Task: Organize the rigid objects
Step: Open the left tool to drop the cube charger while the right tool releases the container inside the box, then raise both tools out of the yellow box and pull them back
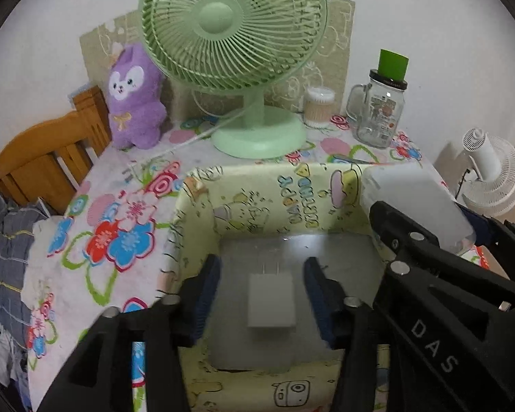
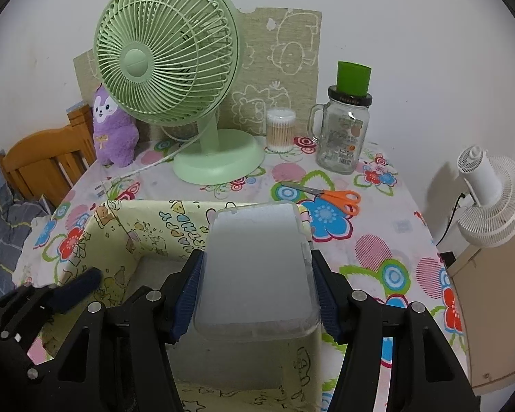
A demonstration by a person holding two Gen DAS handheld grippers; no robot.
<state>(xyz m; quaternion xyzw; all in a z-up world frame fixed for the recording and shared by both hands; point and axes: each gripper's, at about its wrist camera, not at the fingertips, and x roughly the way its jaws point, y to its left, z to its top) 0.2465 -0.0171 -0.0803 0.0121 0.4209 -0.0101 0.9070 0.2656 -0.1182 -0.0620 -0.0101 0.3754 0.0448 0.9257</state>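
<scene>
Charger (image 1: 271,304), small white block with prongs pointing at the far wall, lies loose on the floor of the yellow cartoon-print fabric box (image 1: 195,206), left gripper (image 1: 262,295) parted clear around it, while right gripper (image 2: 257,295) pinches a frosted plastic case (image 2: 257,257) over the box's right rim, probably for stowing next.

Both wrist cameras look steeply down, close over the yellow fabric bin (image 1: 243,185), sharing the green fan (image 2: 168,61) behind.
</scene>
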